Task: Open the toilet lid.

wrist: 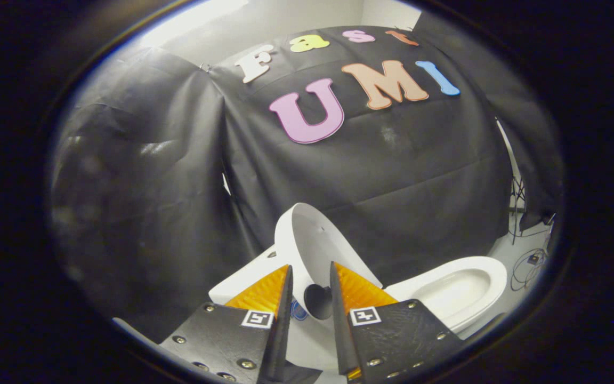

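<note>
Now the gripper [309, 280] has its two fingers spread apart with nothing held, and the white toilet lid [312, 250] stands up just ahead between them, with the open bowl [459, 288] lying off to the right.

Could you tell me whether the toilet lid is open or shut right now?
Open: the toilet lid stands raised just beyond the tongs, baring the bowl. The tongs' fingers are parted, gripping nothing.
</note>
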A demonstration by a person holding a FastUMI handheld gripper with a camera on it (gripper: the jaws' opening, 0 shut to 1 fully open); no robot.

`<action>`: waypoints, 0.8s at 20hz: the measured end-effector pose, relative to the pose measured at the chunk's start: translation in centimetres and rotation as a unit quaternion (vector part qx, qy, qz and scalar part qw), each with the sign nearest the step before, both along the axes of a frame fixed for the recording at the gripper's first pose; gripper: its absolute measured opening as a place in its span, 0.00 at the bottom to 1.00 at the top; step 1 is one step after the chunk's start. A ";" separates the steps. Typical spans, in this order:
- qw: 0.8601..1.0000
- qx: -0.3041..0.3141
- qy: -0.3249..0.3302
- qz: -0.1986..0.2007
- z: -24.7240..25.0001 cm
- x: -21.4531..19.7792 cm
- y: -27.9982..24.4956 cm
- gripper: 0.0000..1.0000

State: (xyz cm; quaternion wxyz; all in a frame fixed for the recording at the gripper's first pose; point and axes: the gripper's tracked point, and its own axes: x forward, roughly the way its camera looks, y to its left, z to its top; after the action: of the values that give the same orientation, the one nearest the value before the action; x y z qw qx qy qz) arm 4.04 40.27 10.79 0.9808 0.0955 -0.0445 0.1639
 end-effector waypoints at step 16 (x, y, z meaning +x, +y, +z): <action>0.995 -0.086 0.012 -0.042 -1.3 4.2 -10.1 0.64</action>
State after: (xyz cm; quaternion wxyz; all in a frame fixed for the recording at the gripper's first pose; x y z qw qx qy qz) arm 8.24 30.17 9.45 0.9919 0.0104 -0.0224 0.1250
